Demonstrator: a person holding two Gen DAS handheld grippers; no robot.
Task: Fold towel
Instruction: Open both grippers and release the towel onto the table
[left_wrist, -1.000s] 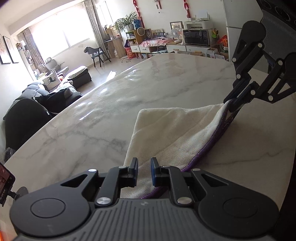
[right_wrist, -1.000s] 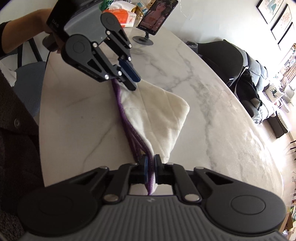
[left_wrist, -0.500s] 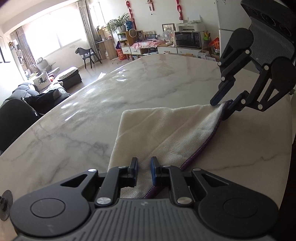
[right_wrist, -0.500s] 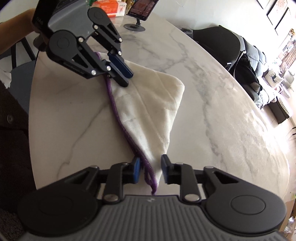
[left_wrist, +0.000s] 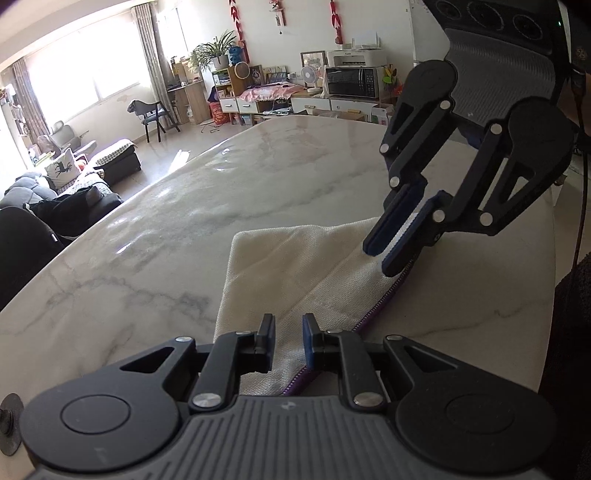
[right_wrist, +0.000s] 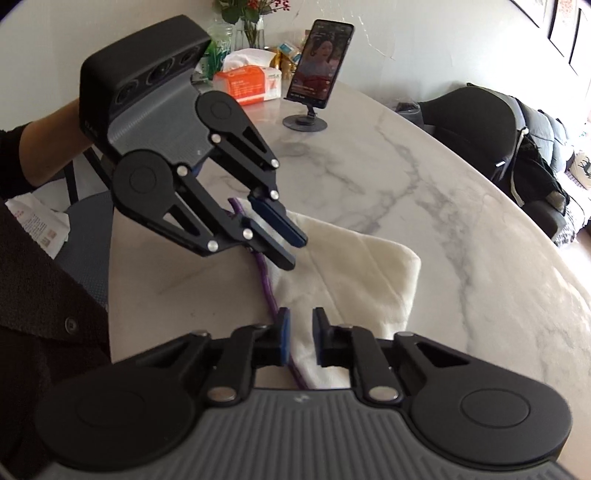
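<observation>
A cream towel (left_wrist: 295, 266) with purple edging lies folded on the marble table (left_wrist: 221, 206). My left gripper (left_wrist: 289, 332) is open just above the towel's near end, with nothing between its fingers. In the same view my right gripper (left_wrist: 382, 262) hovers over the far end by the purple edge, jaws slightly apart. In the right wrist view the towel (right_wrist: 362, 266) lies under my right gripper (right_wrist: 300, 332), which is open and straddles the purple hem. The left gripper (right_wrist: 293, 253) hangs open above the towel's other end.
A phone on a stand (right_wrist: 319, 62), an orange tissue box (right_wrist: 247, 85) and a flower vase (right_wrist: 243, 22) stand at the table's far end. A black chair (right_wrist: 480, 125) sits beside the table (right_wrist: 443, 221). A person's dark sleeve (right_wrist: 37, 295) fills the left edge.
My right gripper, shut on the towel's purple edge a second ago, has opened and let go. Both grippers have drawn closer together over the towel, which now lies flat.
</observation>
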